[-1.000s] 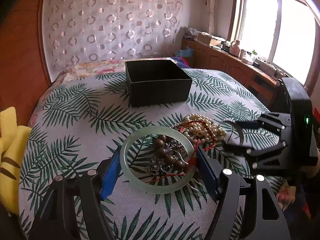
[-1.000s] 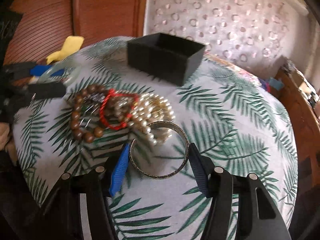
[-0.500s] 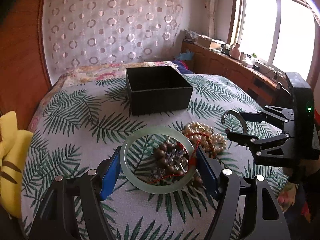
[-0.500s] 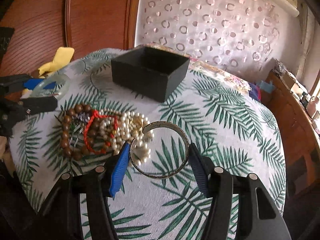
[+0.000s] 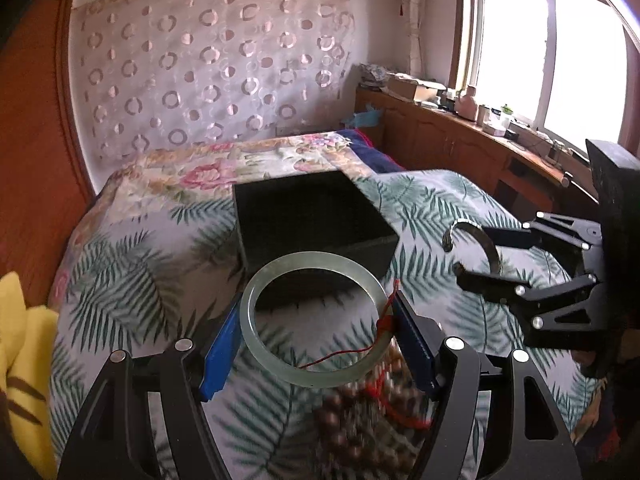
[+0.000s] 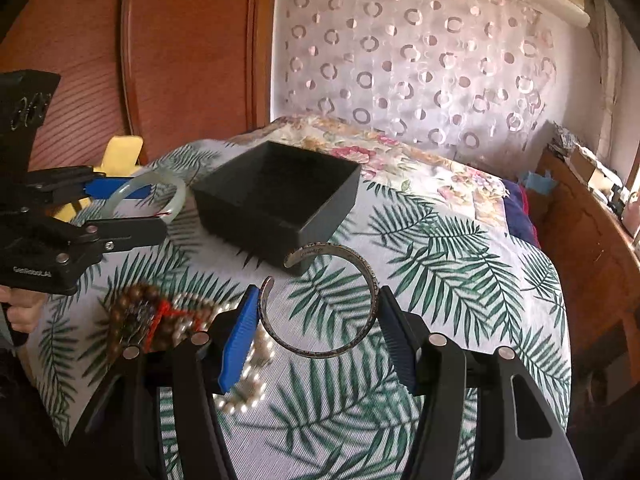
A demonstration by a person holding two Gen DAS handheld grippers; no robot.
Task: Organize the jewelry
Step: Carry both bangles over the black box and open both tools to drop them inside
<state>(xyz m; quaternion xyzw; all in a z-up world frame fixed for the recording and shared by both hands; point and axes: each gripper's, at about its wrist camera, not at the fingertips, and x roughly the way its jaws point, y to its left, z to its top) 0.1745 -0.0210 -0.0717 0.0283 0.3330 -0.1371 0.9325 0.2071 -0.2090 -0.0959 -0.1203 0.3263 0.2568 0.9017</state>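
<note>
Two grippers raised over leaf-print bedspread (image 6: pixel 460 248), each clamped on a bangle. Left gripper (image 5: pixel 316 336) pinches pale green jade bangle (image 5: pixel 312 320) flat between blue pads (image 5: pixel 222 344), ring held near front edge of black box (image 5: pixel 308 216); thin red thread (image 5: pixel 384 320) trails from bangle's right side. Right gripper (image 6: pixel 320 328) grips open-ended engraved metal cuff (image 6: pixel 324 300) between its pads, gap facing upper left, just short of box corner. Bead pile (image 6: pixel 160 316), wooden, red, pearl, lies on bedspread below, blurred.
</note>
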